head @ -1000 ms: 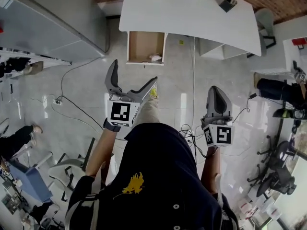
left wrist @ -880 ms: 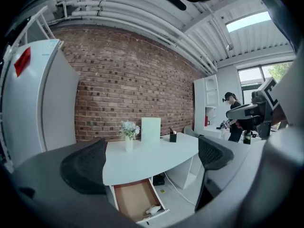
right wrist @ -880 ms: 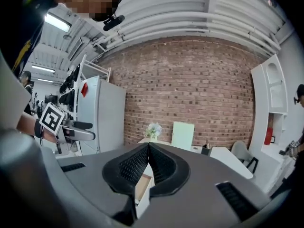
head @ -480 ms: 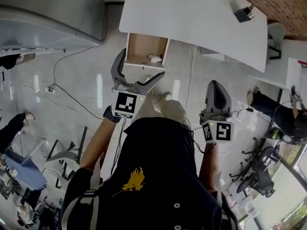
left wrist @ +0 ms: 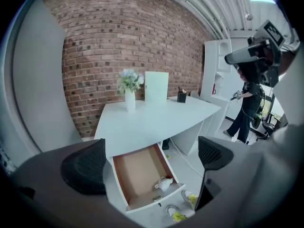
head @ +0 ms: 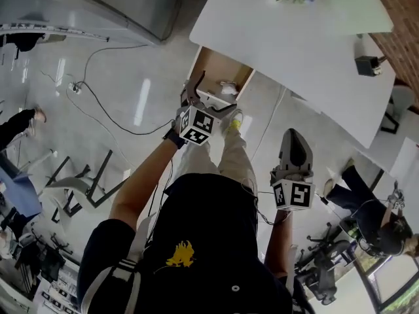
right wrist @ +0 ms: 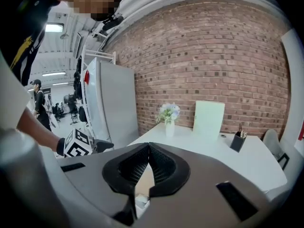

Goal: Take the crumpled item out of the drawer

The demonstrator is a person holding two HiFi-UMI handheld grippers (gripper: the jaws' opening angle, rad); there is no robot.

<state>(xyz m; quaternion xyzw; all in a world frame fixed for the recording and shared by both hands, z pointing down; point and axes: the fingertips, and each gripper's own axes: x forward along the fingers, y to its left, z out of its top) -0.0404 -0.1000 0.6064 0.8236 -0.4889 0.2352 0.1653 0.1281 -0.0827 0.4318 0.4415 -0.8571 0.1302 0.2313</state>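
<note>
Left tongs (head: 211,97) gape toward one drawer (head: 212,67) holding one crumpled item (head: 228,87).

crumpled item (left wrist: 164,183) lies near the front of the drawer (left wrist: 138,174) jutting from under the desk (left wrist: 152,122)

Navy shirt (head: 203,221) with yellow emblem (head: 178,254), beige trousers (head: 236,159); grey left tongs (head: 211,97) bear a black-and-white marker cube (head: 198,126).

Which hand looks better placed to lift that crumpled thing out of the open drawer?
Left. The left tongs are open, right at the drawer, the crumpled item framed between them; the right tongs are shut and farther back.
</note>
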